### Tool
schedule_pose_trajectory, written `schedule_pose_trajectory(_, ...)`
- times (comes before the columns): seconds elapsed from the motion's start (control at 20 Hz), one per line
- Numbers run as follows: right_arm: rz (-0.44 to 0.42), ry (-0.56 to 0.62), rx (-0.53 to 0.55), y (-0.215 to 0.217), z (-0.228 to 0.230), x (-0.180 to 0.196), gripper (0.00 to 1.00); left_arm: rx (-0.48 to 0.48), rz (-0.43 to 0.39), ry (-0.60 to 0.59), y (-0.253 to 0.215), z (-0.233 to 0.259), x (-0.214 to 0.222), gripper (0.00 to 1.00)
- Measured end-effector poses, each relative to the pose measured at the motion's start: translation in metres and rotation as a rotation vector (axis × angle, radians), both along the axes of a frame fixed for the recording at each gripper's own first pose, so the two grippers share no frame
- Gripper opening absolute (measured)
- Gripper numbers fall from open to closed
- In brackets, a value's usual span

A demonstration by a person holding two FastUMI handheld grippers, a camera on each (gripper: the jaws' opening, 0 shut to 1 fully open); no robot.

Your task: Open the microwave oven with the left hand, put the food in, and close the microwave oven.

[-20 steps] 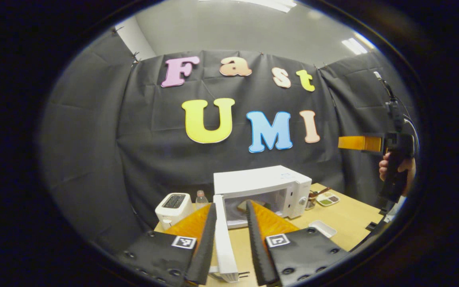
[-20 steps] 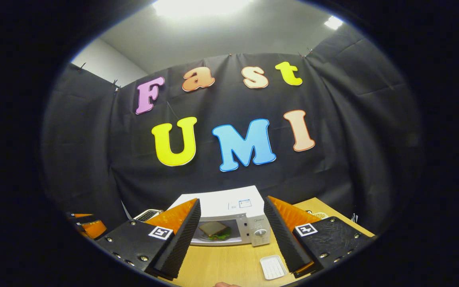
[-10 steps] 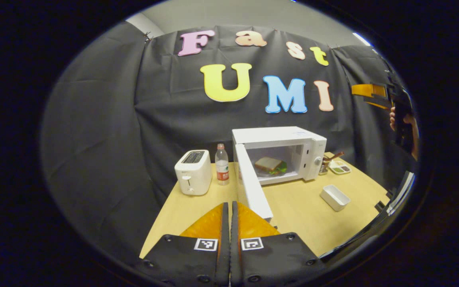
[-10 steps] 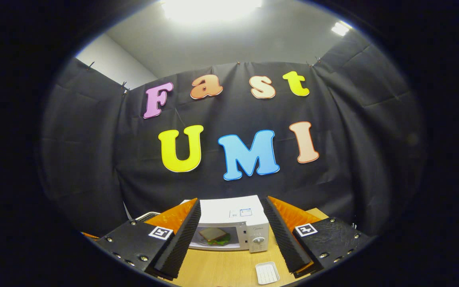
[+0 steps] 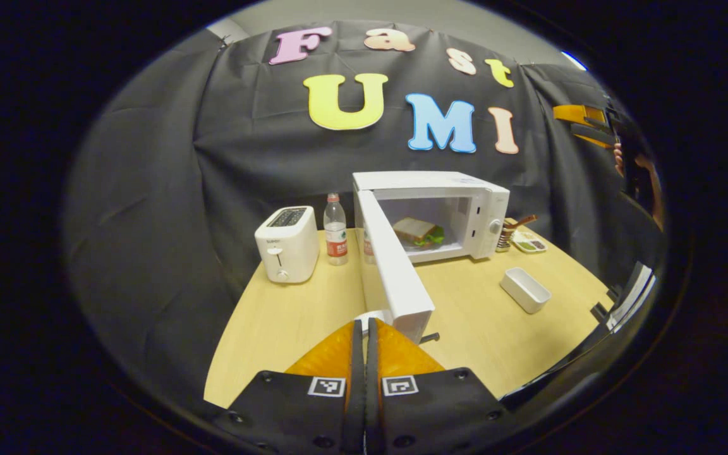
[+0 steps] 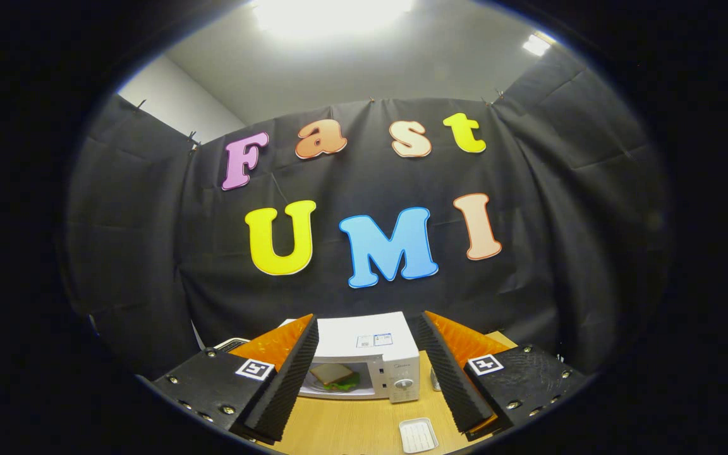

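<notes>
White microwave (image 5: 430, 212) door (image 5: 395, 268) hangs open, sandwich (image 5: 418, 230) inside; left gripper (image 5: 364, 328) pinched closed, seemingly empty, right gripper (image 6: 367, 328) spread, empty.

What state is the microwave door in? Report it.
Open. In the left gripper view the microwave door swings out toward the camera, baring the cavity with the sandwich inside. The left claw, shut, sits just before the door's free edge.
</notes>
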State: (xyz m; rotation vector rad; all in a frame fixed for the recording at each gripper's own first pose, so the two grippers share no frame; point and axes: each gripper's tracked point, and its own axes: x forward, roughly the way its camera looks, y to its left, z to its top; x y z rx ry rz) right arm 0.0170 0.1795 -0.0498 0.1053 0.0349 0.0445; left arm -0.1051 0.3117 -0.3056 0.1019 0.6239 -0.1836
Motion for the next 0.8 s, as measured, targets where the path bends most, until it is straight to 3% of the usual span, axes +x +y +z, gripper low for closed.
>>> schedule_pose_trajectory(0.25,0.0,0.01,-0.013,-0.007,-0.005,0.005,0.95,-0.018,-0.03,0.008,-0.022,-0.001,0.003,0.07)
schedule_pose_trajectory(0.8,-0.017,0.028,-0.05,-0.051,-0.018,0.018,0.95,-0.068,-0.117,0.057,-0.116,-0.007,0.01,0.07)
